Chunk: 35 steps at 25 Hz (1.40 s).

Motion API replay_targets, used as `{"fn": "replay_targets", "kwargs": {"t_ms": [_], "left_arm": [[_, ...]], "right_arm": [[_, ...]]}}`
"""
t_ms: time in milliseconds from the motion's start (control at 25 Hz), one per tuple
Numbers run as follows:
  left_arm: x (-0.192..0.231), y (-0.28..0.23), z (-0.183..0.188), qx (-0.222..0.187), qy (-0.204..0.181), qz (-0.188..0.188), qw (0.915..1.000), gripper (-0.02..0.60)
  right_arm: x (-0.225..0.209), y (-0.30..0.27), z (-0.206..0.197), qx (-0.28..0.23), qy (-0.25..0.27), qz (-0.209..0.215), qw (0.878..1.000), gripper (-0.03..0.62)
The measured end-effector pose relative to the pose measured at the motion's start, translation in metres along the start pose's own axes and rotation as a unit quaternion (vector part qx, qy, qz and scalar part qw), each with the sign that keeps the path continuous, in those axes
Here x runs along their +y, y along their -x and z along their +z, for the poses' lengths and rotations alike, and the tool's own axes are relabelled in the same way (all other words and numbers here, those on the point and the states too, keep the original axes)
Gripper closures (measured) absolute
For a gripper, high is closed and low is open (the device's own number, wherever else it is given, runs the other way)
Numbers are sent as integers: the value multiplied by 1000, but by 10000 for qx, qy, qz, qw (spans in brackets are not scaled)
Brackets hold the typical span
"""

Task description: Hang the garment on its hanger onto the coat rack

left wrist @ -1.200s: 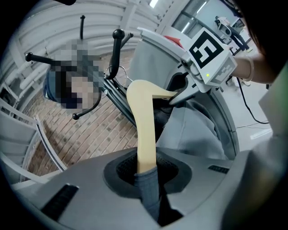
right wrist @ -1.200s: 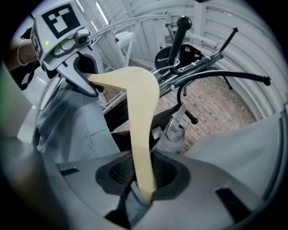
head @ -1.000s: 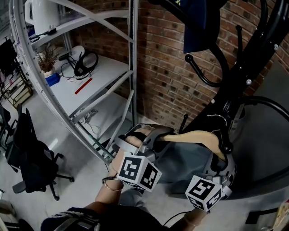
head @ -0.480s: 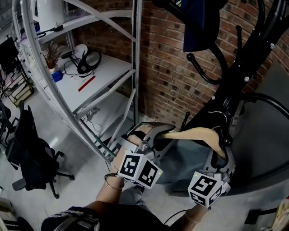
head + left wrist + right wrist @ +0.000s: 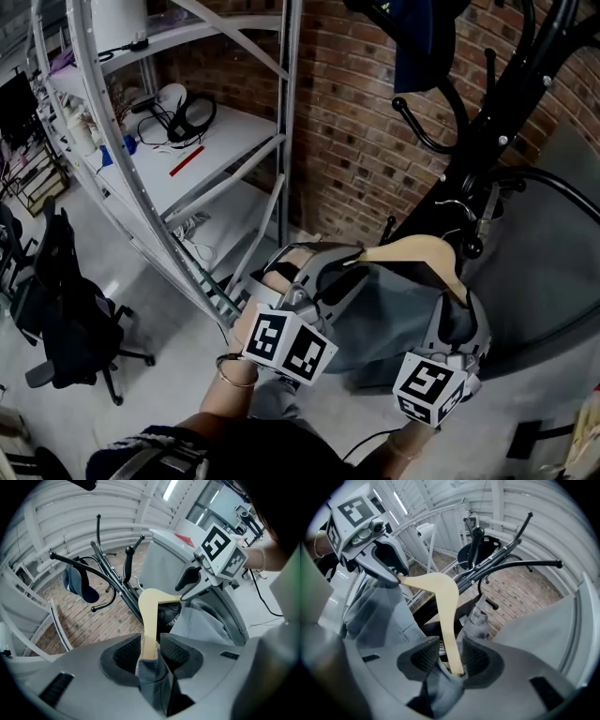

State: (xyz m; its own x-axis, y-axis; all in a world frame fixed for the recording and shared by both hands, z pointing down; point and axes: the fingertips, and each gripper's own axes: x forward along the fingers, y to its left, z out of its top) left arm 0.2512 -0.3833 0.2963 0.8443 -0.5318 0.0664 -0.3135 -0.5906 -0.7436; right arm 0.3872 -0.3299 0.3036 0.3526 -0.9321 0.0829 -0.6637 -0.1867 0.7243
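A pale wooden hanger (image 5: 412,251) carries a grey garment (image 5: 389,309), and its wire hook (image 5: 459,204) is up against the black coat rack (image 5: 487,122). My left gripper (image 5: 323,272) is at the hanger's left end and my right gripper (image 5: 459,309) at its right end. In the left gripper view the jaws (image 5: 151,651) are opening, with the hanger arm and grey cloth still between the pads. The right gripper's jaws (image 5: 450,660) are opening too. The hanger arm stands between them with a gap on its left side.
A dark blue item (image 5: 412,37) hangs higher on the rack. A brick wall (image 5: 347,141) is behind. A white metal shelf unit (image 5: 187,141) holding headphones stands to the left, with a black office chair (image 5: 66,319) on the floor beside it.
Both grippers and the hanger have risen a little toward the rack. The garment now hangs fuller below the hanger.
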Motion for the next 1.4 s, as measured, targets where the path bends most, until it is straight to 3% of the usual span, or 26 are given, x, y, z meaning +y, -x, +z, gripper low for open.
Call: {"fn": "replay_targets", "kwargs": {"t_ms": [240, 480, 680, 880, 1400], "left_arm": [[3, 34, 26, -291, 62, 289, 9991, 466], [-5, 73, 51, -459, 188, 334, 9982, 468], [-10, 95, 65, -492, 196, 520, 9972, 534], [-16, 109, 77, -532, 211, 597, 9966, 577], [-16, 129, 90, -654, 145, 979, 9929, 578]], "right_arm": [[-9, 40, 14, -242, -155, -59, 9996, 459], [-19, 89, 35, -644, -528, -109, 9965, 517], [-25, 118, 42, -835, -830, -100, 9930, 545], [-27, 136, 41, -867, -966, -49, 9915, 557], [-19, 146, 37, -938, -993, 65, 9906, 571]]}}
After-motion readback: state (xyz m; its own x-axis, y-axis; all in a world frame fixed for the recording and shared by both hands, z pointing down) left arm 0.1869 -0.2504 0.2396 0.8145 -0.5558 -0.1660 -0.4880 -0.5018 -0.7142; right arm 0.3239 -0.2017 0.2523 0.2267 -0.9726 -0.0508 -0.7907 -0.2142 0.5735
